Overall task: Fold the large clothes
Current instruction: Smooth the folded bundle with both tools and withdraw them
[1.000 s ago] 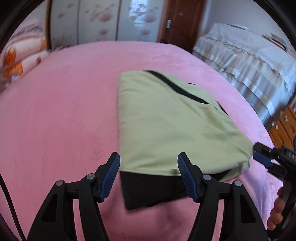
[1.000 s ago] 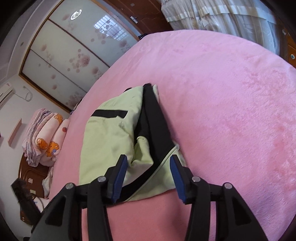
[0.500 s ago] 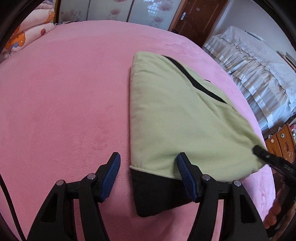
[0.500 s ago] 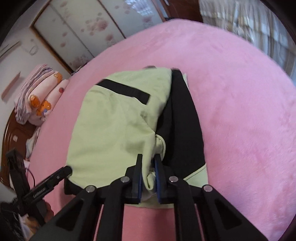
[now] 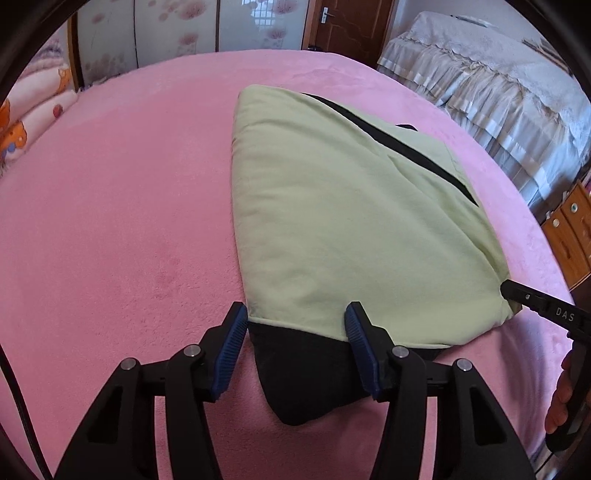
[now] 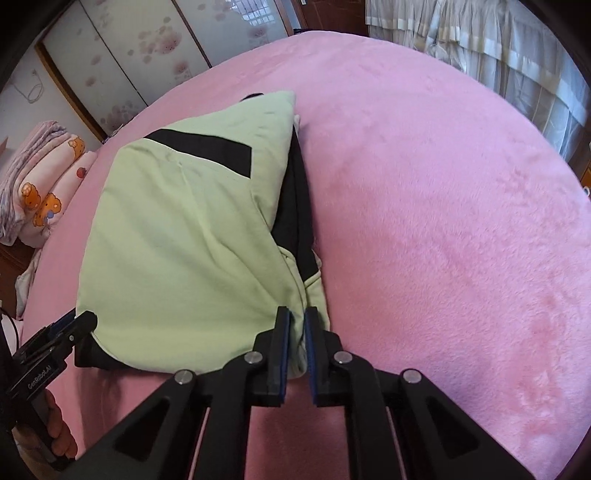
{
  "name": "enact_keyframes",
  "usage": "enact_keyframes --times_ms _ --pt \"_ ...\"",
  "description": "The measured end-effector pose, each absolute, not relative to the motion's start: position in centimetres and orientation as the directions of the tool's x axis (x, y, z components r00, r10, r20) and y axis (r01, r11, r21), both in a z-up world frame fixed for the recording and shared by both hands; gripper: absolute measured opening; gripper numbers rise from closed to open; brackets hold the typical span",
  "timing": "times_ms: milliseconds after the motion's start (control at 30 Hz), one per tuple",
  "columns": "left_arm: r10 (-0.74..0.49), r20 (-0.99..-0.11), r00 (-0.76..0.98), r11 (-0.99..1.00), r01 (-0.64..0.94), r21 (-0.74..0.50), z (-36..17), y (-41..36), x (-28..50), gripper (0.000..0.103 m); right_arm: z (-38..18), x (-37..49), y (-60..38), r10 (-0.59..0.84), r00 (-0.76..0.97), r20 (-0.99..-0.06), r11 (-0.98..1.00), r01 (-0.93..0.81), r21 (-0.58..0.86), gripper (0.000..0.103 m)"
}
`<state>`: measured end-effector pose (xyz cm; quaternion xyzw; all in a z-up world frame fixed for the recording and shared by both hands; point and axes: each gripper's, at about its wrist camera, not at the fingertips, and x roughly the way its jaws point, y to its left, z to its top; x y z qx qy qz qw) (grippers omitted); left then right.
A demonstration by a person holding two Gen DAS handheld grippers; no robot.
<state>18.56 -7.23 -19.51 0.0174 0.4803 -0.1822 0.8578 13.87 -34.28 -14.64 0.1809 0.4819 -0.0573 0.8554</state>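
A folded light-green garment with black trim lies on the pink bed cover; it also shows in the right wrist view. My left gripper is open, its fingers astride the garment's near black corner. My right gripper is shut on the garment's near green corner. The right gripper also shows at the right edge of the left wrist view. The left gripper shows at the left edge of the right wrist view.
Folded pink quilts are stacked beyond the bed's far left. A second bed with a grey frilled cover and a wooden drawer unit stand to the right. Flowered wardrobe doors are behind.
My right gripper closed on the garment's green corner. My left gripper moved in until its open fingers straddle the black corner.
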Motion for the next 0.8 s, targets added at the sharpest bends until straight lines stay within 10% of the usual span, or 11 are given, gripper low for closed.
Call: enact_keyframes --times_ms 167,533,567,600,800 --pt "-0.413 -0.795 0.445 0.904 0.31 -0.295 -17.1 -5.3 20.3 0.057 -9.8 14.9 -35.8 0.099 0.62 -0.779 0.919 0.243 0.311 0.044" --pt "-0.387 -0.822 0.418 0.918 0.258 -0.301 -18.0 -7.0 29.6 0.057 -14.4 29.0 -36.7 0.162 0.529 -0.833 0.903 0.262 0.342 0.045" --pt "-0.385 -0.824 0.415 0.918 0.26 -0.298 -18.4 -7.2 29.7 0.056 -14.9 29.6 -36.5 0.159 0.523 -0.837 0.906 0.259 0.334 0.039" --pt "-0.385 -0.823 0.418 0.918 0.269 -0.292 -18.6 -7.7 29.8 0.056 -15.0 29.8 -36.4 0.152 0.522 -0.839 0.916 0.245 0.319 0.005" --pt "-0.313 -0.826 0.468 0.932 0.318 -0.173 -18.9 -10.2 29.2 0.056 -14.7 29.3 -36.8 -0.018 0.545 -0.838 0.952 0.266 0.153 0.002"
